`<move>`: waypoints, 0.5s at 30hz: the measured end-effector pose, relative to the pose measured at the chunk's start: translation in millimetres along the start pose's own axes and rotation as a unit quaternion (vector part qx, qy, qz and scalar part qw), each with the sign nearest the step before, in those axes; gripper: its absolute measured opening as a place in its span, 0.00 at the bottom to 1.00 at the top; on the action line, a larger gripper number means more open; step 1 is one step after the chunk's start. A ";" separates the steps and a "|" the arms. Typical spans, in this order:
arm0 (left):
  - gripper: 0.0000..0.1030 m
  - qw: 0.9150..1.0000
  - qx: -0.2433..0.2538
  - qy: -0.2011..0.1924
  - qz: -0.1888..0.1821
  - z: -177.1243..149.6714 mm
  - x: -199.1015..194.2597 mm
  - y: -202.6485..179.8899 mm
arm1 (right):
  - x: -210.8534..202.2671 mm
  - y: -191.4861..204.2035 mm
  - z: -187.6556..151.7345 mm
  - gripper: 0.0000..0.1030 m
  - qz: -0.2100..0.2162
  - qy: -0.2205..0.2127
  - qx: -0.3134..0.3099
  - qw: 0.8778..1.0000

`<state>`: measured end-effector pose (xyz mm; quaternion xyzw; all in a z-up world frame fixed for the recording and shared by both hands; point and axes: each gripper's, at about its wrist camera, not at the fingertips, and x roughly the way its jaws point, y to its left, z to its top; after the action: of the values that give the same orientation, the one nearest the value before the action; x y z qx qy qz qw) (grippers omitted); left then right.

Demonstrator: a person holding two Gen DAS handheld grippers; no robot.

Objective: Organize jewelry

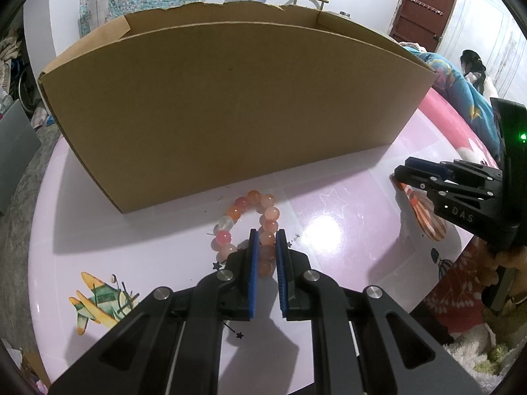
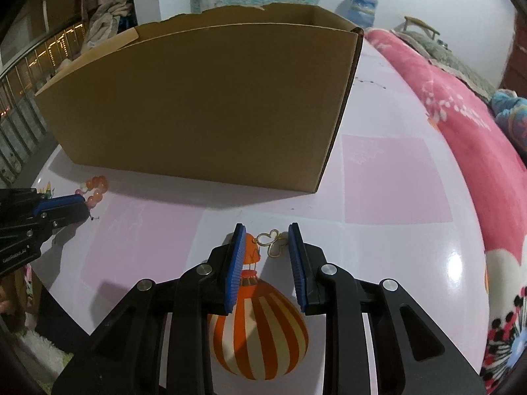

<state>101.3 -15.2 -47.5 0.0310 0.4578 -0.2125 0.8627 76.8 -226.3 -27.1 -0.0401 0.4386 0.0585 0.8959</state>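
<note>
Before the brown cardboard box [image 1: 230, 108], left gripper [image 1: 266, 235] seemingly clamps the orange beaded bracelet [image 1: 250, 222]; only the right view shows right gripper [image 2: 267, 230], jaws apart, beside a gold wire butterfly charm [image 2: 272, 243].

A home bedroom: pink floral blanket [image 2: 461, 125], hung clothes [image 2: 108, 10], brown door [image 1: 425, 6], cartoon-printed table [image 1: 346, 197].

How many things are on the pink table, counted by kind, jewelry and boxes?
Bead bracelets: 1, between the left gripper's fingers
Gold butterfly pieces: 1
Cardboard boxes: 1
Total: 3
</note>
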 end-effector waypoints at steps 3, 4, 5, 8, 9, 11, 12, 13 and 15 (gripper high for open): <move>0.10 1.000 0.001 0.000 0.002 -0.1 0.1 -0.6 | 1.1 -5.3 0.7 0.18 0.004 -0.002 0.000 1.000; 0.10 1.000 0.001 0.000 0.002 -0.3 0.1 -0.7 | 0.4 -5.4 0.0 0.17 0.005 -0.003 0.002 1.000; 0.10 1.000 0.002 0.000 0.003 -0.2 0.0 -1.1 | 4.8 -12.3 1.0 0.17 0.006 -0.004 0.003 1.000; 0.10 1.000 0.003 0.001 0.004 0.7 0.2 -2.0 | 3.4 -14.1 1.4 0.17 0.010 -0.006 0.007 1.000; 0.10 1.000 0.003 0.001 0.004 0.8 0.3 -2.4 | 3.7 -14.3 2.3 0.15 0.011 -0.007 0.007 1.000; 0.10 1.000 0.004 0.000 0.005 0.2 0.1 -3.0 | 4.7 -17.9 5.1 0.02 0.019 -0.006 0.012 1.000; 0.10 1.000 0.004 0.000 0.005 0.1 0.0 -3.3 | 4.7 -18.5 5.2 0.02 0.021 -0.006 0.014 1.000; 0.10 1.000 0.004 0.000 0.006 0.0 0.0 -3.6 | 4.7 -17.8 5.0 0.02 0.021 -0.006 0.013 1.000; 0.10 1.000 0.005 0.000 0.006 0.3 0.3 -3.2 | 3.9 -16.9 5.2 0.02 0.023 -0.004 0.011 1.000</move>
<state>100.4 -18.3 -47.1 0.0379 0.4565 -0.2095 0.8639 85.6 -242.1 -26.7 -0.0198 0.4362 0.0743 0.8965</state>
